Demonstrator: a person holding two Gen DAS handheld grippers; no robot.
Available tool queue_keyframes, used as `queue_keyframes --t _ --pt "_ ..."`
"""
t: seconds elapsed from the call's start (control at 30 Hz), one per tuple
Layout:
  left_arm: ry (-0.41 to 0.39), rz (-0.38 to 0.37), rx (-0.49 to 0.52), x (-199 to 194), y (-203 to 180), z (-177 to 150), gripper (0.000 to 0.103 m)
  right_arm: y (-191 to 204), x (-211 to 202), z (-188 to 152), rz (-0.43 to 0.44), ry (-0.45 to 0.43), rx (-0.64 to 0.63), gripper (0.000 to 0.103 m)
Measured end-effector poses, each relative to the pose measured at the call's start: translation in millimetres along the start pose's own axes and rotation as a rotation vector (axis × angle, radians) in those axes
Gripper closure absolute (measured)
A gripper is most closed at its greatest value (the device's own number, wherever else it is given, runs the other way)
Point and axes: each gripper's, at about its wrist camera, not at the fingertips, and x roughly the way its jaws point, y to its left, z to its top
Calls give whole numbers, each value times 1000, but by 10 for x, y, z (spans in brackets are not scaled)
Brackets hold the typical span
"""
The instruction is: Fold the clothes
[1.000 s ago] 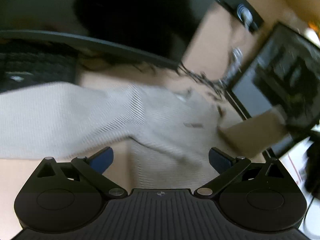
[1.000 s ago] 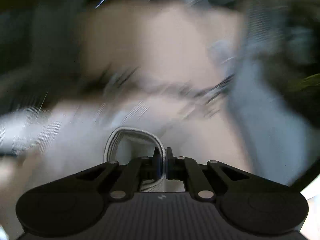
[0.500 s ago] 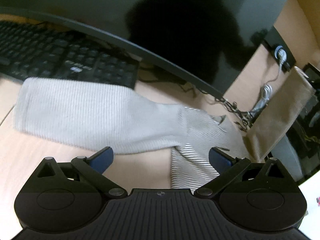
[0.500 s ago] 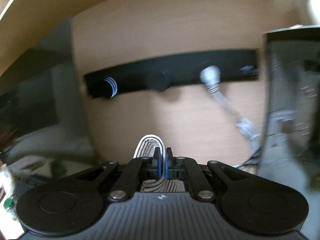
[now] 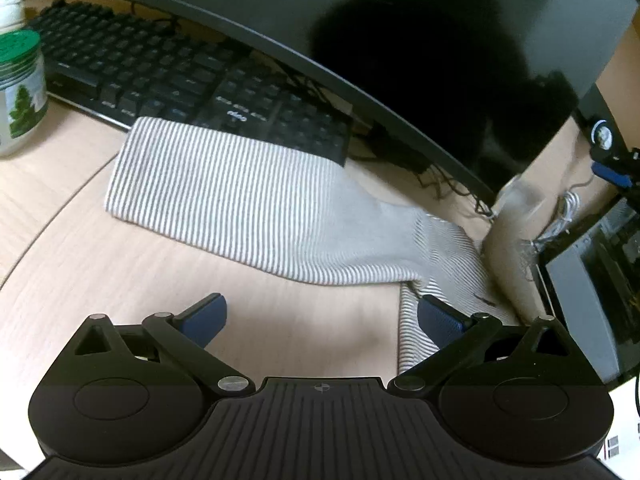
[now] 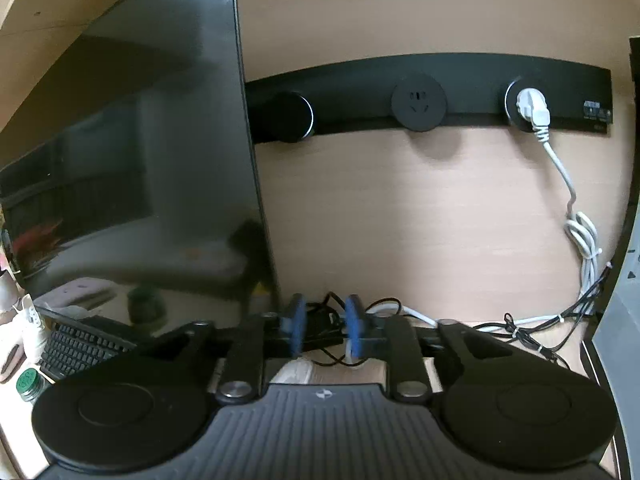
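**Striped garment spread on the bench, both tongs empty**

From the left wrist camera we see our left tongs (image 5: 322, 316) spread wide, with nothing between the blue pads. They hover over the pale wooden bench (image 5: 80, 256). The striped garment (image 5: 240, 196) lies flat on the bench ahead of us, one long part reaching left, its far edge resting against the front of the black keyboard (image 5: 168, 76). Its other part runs down toward our right pad (image 5: 440, 318) and passes just under it; we cannot tell whether the two touch. A blurred strip of the same cloth (image 5: 508, 240) hangs upright at the right, beside a grey computer case (image 5: 580, 292). A dark monitor (image 5: 400, 24) leans over the keyboard, and a jar with a green lid (image 5: 18, 92) stands at the left edge.

From the right wrist camera we see our right tongs (image 6: 323, 330) with the pads a little apart and nothing gripped between them; they have just been opening. Behind the gap lie black cables (image 6: 384, 306). The monitor (image 6: 140, 168) fills the left side. On the wooden back panel (image 6: 420, 208) a black socket strip (image 6: 420, 92) holds a white plug (image 6: 532, 110), its white cord (image 6: 580, 232) dropping in loops. The garment is barely visible here: only a pale scrap (image 6: 296, 372) shows below the tongs.
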Motion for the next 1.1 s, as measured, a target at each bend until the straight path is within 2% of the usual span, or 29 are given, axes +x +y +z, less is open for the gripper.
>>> queue_keyframes --t 0.17,0.3,0.4,0.5,0.6,0.7,0.83,0.87,0.9,0.93,0.97,1.03,1.1 --pt "-22 33 -5 -10 67 39 0 -109 4 -34 -11 0 -5 62" --pt "-38 66 -2 -17 123 127 0 -240 -62 -268 -30 43 -8 53" --pt "-34 31 24 -18 41 186 0 -355 -26 -576 -77 117 -22 53" --pt "-27 -28 91 46 -198 214 0 -473 7 -899 -124 196 -33 53" --pt "-24 -26 143 160 -403 218 0 -593 -8 -1171 -149 267 -11 50" --pt "-55 49 109 204 -387 231 0 -703 -51 -1395 -158 315 30 43" --pt "-171 205 34 54 -76 304 0 -780 -169 -1531 -163 324 63 41" --pt "-175 232 32 33 36 329 1 -788 -196 -1549 -162 325 70 40" --pt "-167 256 37 31 147 358 8 -791 -211 -1552 -156 324 73 40" --pt "-156 281 41 36 242 383 24 -766 -248 -1543 -151 322 69 39" --pt "-140 302 47 58 315 399 27 -738 -287 -1534 -145 320 64 39" --pt "-106 329 57 111 441 418 25 -666 -300 -1502 -127 316 40 39" --pt "-87 326 53 156 508 404 25 -565 -306 -1475 -103 310 7 38"
